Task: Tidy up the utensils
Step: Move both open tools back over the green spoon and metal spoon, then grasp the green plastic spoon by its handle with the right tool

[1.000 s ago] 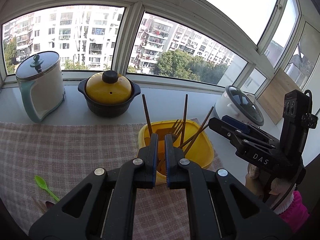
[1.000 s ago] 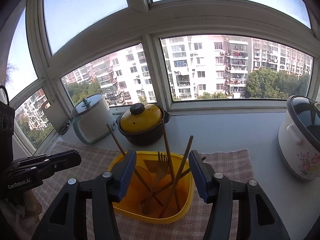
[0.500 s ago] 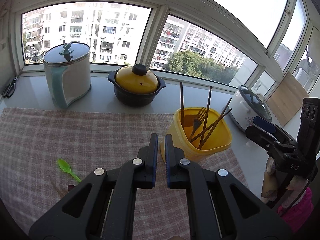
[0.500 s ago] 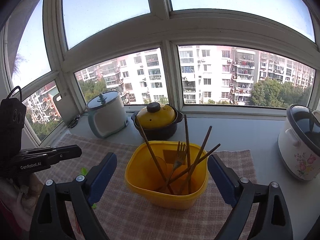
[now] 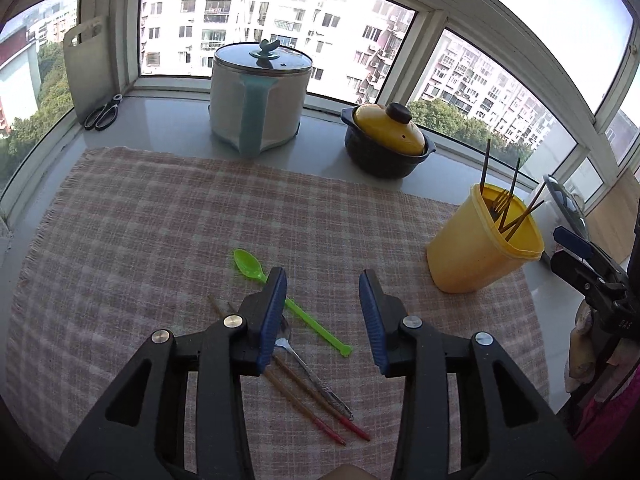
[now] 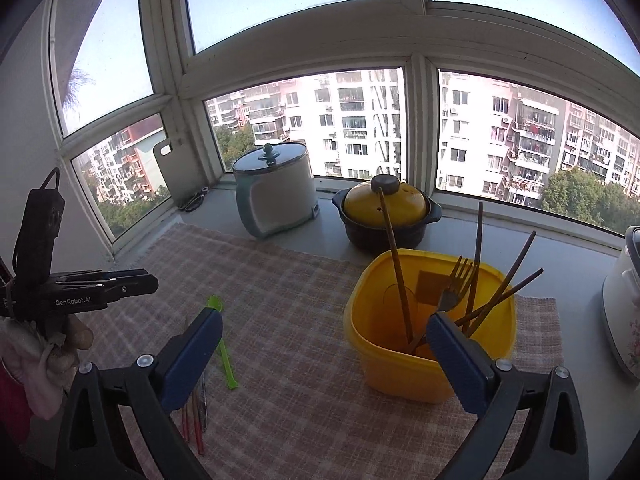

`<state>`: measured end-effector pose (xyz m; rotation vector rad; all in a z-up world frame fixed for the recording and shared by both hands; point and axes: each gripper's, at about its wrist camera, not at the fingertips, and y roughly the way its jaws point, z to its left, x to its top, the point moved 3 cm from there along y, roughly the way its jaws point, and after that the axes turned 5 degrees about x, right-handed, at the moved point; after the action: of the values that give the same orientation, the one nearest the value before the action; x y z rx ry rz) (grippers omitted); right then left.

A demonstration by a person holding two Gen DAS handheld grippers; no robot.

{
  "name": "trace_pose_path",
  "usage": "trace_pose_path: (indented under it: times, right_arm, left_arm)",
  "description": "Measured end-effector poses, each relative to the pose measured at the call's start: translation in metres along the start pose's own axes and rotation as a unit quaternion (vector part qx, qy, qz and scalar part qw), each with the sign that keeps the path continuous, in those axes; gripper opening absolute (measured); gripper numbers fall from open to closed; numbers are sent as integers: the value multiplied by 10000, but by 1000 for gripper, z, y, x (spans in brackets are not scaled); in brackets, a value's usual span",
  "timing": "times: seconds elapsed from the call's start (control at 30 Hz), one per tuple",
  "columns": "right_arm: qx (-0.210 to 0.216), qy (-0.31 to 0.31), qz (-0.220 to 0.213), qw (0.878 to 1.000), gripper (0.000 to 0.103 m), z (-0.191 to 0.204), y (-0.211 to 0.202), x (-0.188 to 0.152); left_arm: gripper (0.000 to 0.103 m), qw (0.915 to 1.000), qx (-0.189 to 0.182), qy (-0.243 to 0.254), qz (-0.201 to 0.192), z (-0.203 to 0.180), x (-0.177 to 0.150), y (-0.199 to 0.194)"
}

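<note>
A yellow tub (image 5: 480,252) (image 6: 404,364) stands on the checked cloth and holds several chopsticks and a fork (image 6: 452,288). On the cloth lie a green plastic spoon (image 5: 296,304) (image 6: 224,356), a metal spoon (image 5: 316,380) and two red-tipped chopsticks (image 5: 316,408) (image 6: 192,420). My left gripper (image 5: 324,284) is open and empty, above these loose utensils. My right gripper (image 6: 324,328) is open and empty, near the tub's front left; it also shows at the right edge of the left wrist view (image 5: 588,268).
A white and teal pot (image 5: 260,96) (image 6: 276,192) and a yellow-lidded black casserole (image 5: 388,144) (image 6: 384,208) stand on the sill behind the cloth. Scissors (image 5: 102,114) and a cutting board (image 5: 86,68) are at far left. A rice cooker (image 6: 624,308) stands at right.
My left gripper has swung left from the tub to above the loose utensils and has opened. My right gripper has drawn back from the tub and opened wider.
</note>
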<state>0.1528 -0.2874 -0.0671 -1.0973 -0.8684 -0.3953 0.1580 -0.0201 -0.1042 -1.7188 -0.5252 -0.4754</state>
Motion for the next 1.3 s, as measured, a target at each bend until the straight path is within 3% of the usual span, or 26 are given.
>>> trace_pose_path:
  times: [0.3, 0.5, 0.77, 0.9, 1.03, 1.13, 1.3]
  right_arm:
    - [497, -390, 540, 9965, 101, 42, 42, -14]
    - [841, -433, 1104, 9894, 89, 65, 77, -28]
    - [1094, -404, 1879, 9752, 62, 82, 123, -52]
    - [1127, -421, 2180, 9685, 53, 83, 143, -63]
    - [1150, -434, 2432, 9622, 42, 84, 159, -71]
    - [1161, -510, 2569, 9581, 38, 86, 168, -75]
    - [1179, -638, 2709, 9532, 32, 91, 182, -76]
  left_arm:
    - [38, 9977, 231, -479, 410, 53, -40, 12]
    - [38, 9961, 289, -567, 604, 65, -53, 21]
    - [38, 9939, 170, -573, 928, 65, -74, 44]
    - [37, 9940, 108, -562, 930, 63, -74, 51]
    - [28, 9946, 47, -510, 908, 60, -67, 61]
    - [22, 9944, -9, -473, 944, 59, -60, 71]
    - [22, 9946, -38, -296, 997, 57, -46, 89]
